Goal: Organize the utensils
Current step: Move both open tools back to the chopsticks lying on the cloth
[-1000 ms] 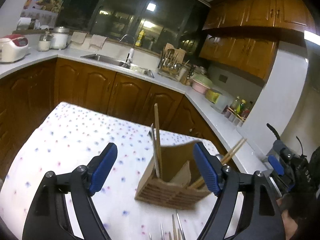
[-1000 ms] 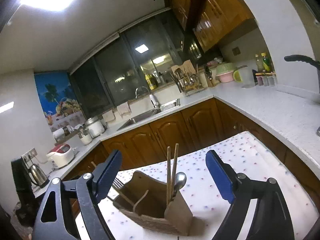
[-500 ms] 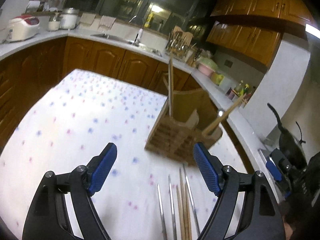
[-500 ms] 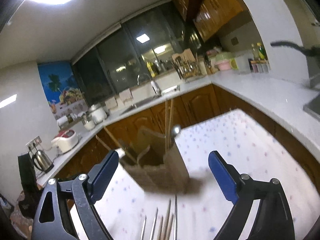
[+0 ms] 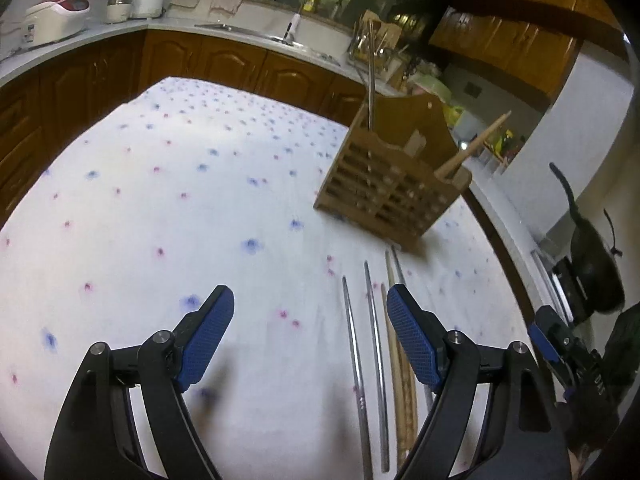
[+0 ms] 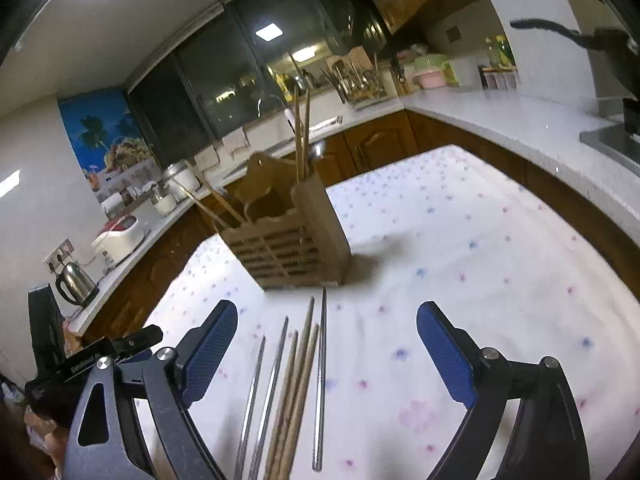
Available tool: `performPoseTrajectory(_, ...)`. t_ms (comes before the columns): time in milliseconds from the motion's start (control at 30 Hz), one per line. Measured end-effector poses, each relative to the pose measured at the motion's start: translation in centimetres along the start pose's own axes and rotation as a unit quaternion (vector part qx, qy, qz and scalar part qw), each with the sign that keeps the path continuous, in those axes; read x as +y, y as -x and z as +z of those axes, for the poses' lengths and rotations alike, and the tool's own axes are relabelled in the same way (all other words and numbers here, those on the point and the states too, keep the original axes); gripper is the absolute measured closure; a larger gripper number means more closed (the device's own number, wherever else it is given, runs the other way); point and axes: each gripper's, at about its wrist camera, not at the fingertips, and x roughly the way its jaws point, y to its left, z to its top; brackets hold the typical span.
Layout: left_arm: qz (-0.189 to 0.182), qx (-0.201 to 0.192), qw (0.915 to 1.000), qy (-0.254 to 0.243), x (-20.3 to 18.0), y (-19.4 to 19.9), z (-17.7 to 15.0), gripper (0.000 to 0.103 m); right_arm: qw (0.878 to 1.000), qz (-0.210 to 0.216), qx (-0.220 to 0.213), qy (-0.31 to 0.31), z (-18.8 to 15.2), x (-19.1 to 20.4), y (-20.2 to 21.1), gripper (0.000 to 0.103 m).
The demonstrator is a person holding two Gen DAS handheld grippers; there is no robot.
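Both my jaws stand apart and hold nothing: my left gripper [image 5: 308, 336] and my right gripper [image 6: 326, 354]. The loose chopsticks [image 6: 296, 392], metal and wooden, lie side by side on the table [image 6: 460, 264], between my right jaws and just beside my left's right jaw. Beyond them stands the wooden holder [image 6: 292, 236], already holding some. I judge this the approach; next I must lower and close on one stick.

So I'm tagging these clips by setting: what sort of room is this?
A home kitchen, most likely: wooden cabinets run under a white counter with a sink, a rice cooker and an electric kettle sit on it.
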Motion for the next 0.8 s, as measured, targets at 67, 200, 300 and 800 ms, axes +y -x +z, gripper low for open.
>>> performPoseTrajectory(67, 0.005, 0.004, 1.0000, -0.002, 0.1, -0.1, -0.5, 0.022, 1.000, -0.002, 0.007, 0.004, -0.5, 0.1, -0.1, 0.010)
performPoseTrajectory(200, 0.014, 0.013, 0.9998, 0.007, 0.9, -0.2, -1.0, 0.022, 0.999, -0.006, 0.033, 0.030, -1.5, 1.0, -1.0, 0.011)
performPoseTrajectory(300, 0.021, 0.018, 0.9995, 0.014, 1.7, -0.3, -1.1, 0.022, 0.995, -0.010, 0.077, 0.067, -2.7, 2.3, -2.9, 0.012)
performPoseTrajectory(800, 0.028, 0.042, 0.9987, 0.006, 1.7, -1.4, -1.5, 0.022, 0.968, -0.084, 0.176, 0.156, -6.3, 2.4, -7.3, 0.040)
